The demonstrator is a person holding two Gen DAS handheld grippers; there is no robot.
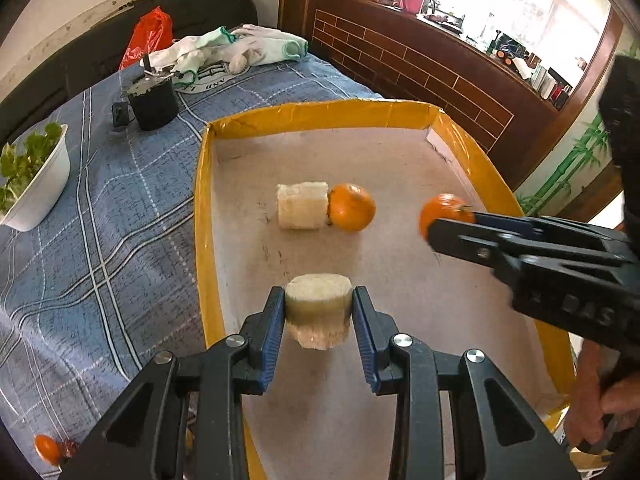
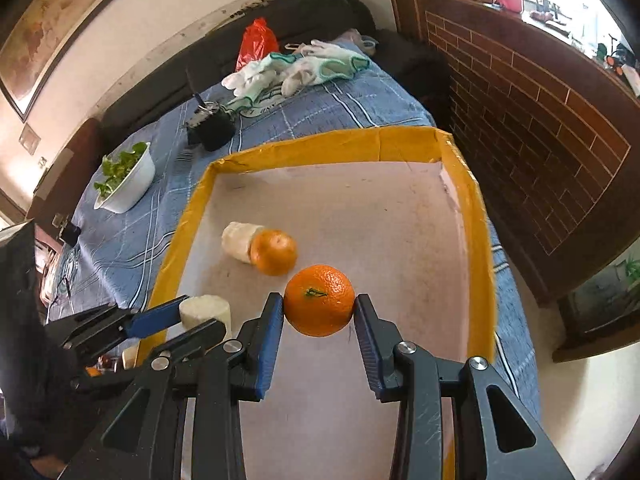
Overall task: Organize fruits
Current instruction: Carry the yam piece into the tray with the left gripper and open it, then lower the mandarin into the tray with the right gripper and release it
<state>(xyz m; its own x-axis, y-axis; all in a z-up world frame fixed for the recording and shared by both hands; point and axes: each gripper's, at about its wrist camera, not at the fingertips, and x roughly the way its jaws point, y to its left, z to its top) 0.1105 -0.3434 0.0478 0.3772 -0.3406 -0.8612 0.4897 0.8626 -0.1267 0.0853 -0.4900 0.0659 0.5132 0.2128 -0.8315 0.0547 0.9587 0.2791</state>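
**2 fruits held over the yellow-rimmed tray**

Covered in a blue plaid cloth [image 1: 100, 216], the desk; set on its right part, a large shallow tray [image 2: 188, 240] with yellow taped walls and a pale paper floor. Landmark for everything below: that tray.

Left of the tray, on the cloth: a white bowl [image 1: 44, 192] of green leaves. Beyond the tray's far-left corner: a black cylindrical container [image 1: 154, 102]. Farther back still: a heap of white gloves with green cuffs [image 1: 240, 46] and a red plastic bag [image 1: 146, 38]. Right of the tray: a brown brick-patterned wall.

Inside the tray, near its middle: 1 pale cut fruit chunk [image 1: 302, 206] lying on its side, touching 1 resting orange [image 1: 352, 208] on its right.

Above the tray's near-left part: left gripper [image 1: 319, 308], blue-padded fingers clamped on a second pale cylindrical chunk [image 1: 318, 304], held clear of the paper floor, cut end up.

Above the tray's near-middle, right of that chunk: right gripper [image 2: 319, 306], fingers clamped on a held orange [image 2: 319, 300], green stem facing the camera, lifted off the floor. Seen too in the left wrist view, entering from the right edge.

Outside the tray's near-left corner, low on the cloth: 1 small orange fruit [image 1: 47, 449], partly cut off by the gripper body.
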